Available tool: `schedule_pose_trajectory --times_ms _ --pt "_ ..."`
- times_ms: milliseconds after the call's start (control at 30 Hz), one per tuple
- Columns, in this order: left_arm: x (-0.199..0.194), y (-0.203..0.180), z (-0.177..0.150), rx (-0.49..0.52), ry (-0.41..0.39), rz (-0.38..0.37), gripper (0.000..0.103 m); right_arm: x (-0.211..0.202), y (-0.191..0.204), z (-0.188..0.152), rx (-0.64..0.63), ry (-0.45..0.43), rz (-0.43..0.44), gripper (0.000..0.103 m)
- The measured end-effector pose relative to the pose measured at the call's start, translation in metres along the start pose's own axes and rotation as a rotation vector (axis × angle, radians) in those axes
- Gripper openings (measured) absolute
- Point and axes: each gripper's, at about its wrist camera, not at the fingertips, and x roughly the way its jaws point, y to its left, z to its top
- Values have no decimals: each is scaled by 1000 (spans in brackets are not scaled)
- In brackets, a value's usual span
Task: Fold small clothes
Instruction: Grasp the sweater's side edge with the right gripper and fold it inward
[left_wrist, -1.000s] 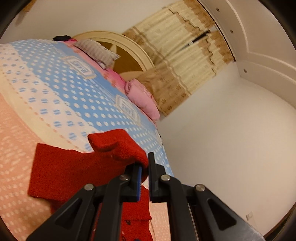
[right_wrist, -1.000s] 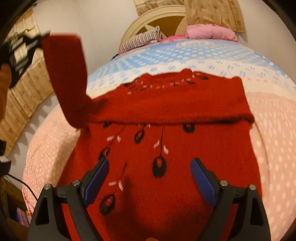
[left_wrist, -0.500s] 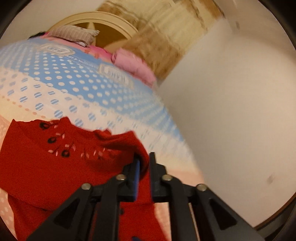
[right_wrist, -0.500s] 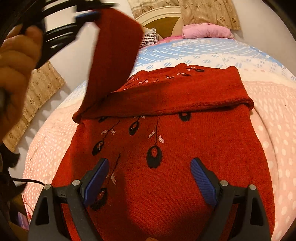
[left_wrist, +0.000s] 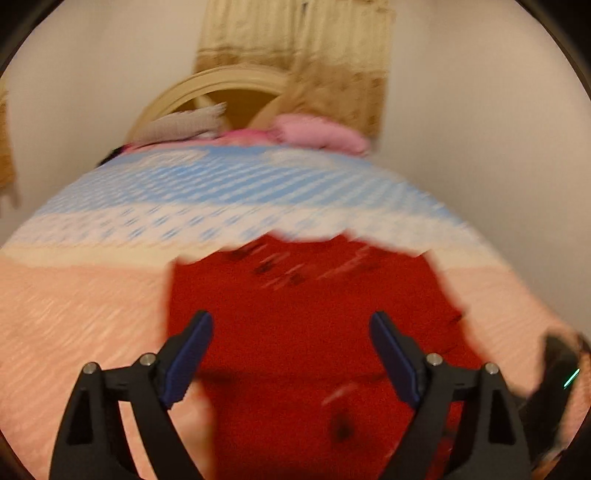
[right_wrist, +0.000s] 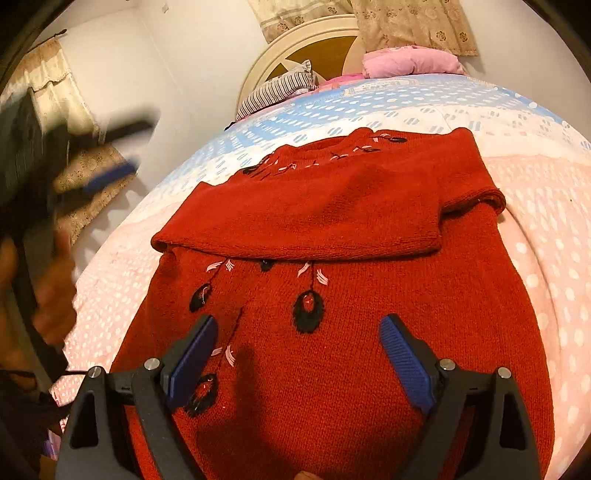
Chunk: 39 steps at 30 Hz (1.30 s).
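A red knitted sweater (right_wrist: 332, 332) with black and pink embroidery lies flat on the bed. Both sleeves (right_wrist: 314, 218) are folded across its chest. My right gripper (right_wrist: 299, 354) is open and empty, low over the sweater's lower body. My left gripper (left_wrist: 291, 350) is open and empty above the sweater (left_wrist: 303, 314); that view is blurred by motion. In the right wrist view the left gripper (right_wrist: 107, 177) shows as a blur at the left, off the sweater.
The bed has a pink dotted cover (right_wrist: 554, 258) and a blue and white dotted part (right_wrist: 369, 107). A striped pillow (right_wrist: 277, 88), a pink pillow (right_wrist: 410, 61) and a round cream headboard (right_wrist: 306, 40) stand at the far end. Curtains hang behind.
My left gripper carried the left sleeve across the chest, opened and let it go, then swung away to the left. The sleeve now lies folded. My right gripper stayed open in place.
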Motion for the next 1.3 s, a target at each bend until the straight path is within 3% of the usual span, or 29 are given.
schedule_pose_trajectory --times_ms 100,200,267,300,367,533,600,733,867,1033,1300 --pt "7 36 -27 -86 66 36 89 -6 -2 1 14 -12 3 90" --pt "17 59 -50 -158 118 46 89 -20 -16 10 131 -22 69 90" --pt "27 63 -58 -177 138 53 89 -32 -28 23 199 -40 62 87" --pt "33 65 -61 -192 151 52 89 -36 -32 30 213 -46 35 82" --pt "38 71 -63 -231 169 26 89 -39 -41 47 220 -48 -28 62" --pt "38 78 -68 -283 173 -15 89 -16 -56 73 222 10 -135 58" --pt "36 82 -70 -302 166 -37 89 1 -58 76 206 43 -163 49" --pt "36 88 -72 -339 158 -69 91 24 -61 75 162 76 -222 15" --pt "36 89 -72 -346 156 -71 91 19 -52 80 99 39 -246 12" --pt "38 88 -73 -332 161 -69 95 -18 -32 103 -47 -81 -329 6" --pt "40 88 -72 -321 167 -55 95 -43 -42 128 -74 -140 -384 6"
